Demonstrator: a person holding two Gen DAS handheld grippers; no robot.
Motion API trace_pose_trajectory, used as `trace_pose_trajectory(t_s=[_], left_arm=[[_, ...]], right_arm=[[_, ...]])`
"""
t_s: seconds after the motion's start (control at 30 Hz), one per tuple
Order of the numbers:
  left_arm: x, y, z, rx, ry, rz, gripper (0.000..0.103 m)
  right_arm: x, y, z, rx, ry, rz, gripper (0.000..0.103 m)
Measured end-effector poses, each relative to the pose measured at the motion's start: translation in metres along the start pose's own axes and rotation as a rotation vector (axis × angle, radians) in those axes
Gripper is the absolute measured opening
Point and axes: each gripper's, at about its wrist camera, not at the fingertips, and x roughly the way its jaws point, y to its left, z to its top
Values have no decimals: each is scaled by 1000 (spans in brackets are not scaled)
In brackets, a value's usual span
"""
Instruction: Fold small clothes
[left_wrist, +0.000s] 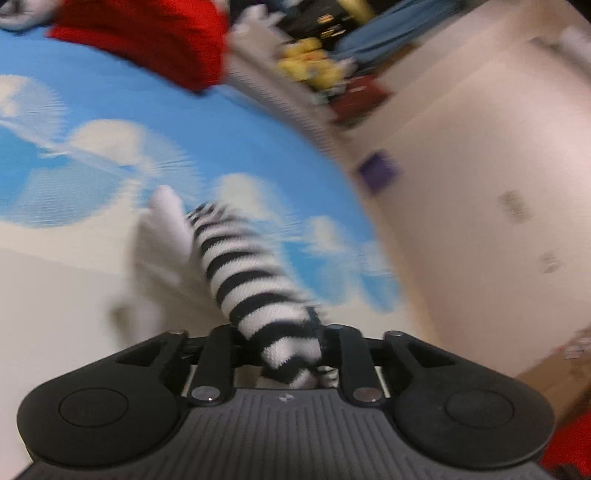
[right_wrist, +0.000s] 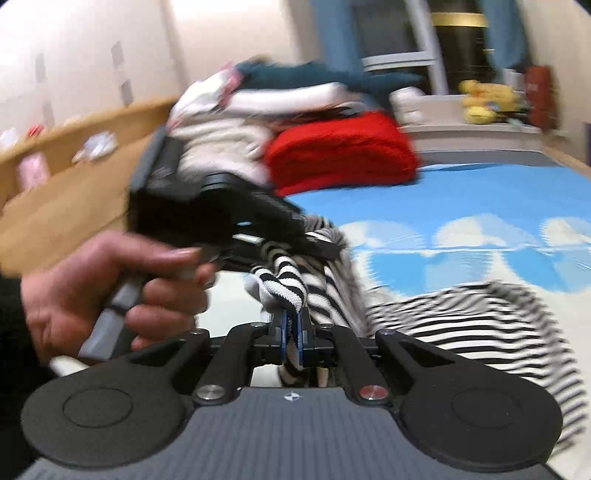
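The right gripper (right_wrist: 291, 332) is clamping the striped garment (right_wrist: 461, 325); the left gripper (left_wrist: 284, 350) fingers are standing apart around it. Keep the fabric taut while folding over the bed (right_wrist: 480, 192).

In the right wrist view, the right gripper (right_wrist: 292, 334) sits at lower centre, its jaws closed on a fold of the striped garment (right_wrist: 461, 325). The garment trails from there to the lower right, lying on the bed sheet (right_wrist: 480, 192). Above and left of the jaws is the left gripper (right_wrist: 317, 243), gripped by a hand (right_wrist: 110, 288) at the left edge. Behind them, at upper centre, a folded blanket (right_wrist: 340, 155) rests on the sheet, with a pile of clothes (right_wrist: 258, 103) to its left. A soft toy (right_wrist: 484, 99) sits at upper right on a ledge beyond the bed.

In the left wrist view, the garment (left_wrist: 251, 284) runs from the left gripper (left_wrist: 284, 354) at lower centre up toward the middle, over the sheet (left_wrist: 110, 118); the blanket (left_wrist: 147, 37) lies at the top left.
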Motion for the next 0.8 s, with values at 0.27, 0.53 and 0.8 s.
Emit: trace_pose_trajectory(t_s=[0.27,0.53,0.8], left_arm=[[13,-44,-9,125,-16,-73,53],[68,-30,-46,251,264,177,54],[88,21,-52,43,289,316,75]], right_arm=[[-62,-155,-14,421,-67,-401,3],[-75,-262,-60,725,144,-657,23],[1,-284,-15,526,267,-244,81]])
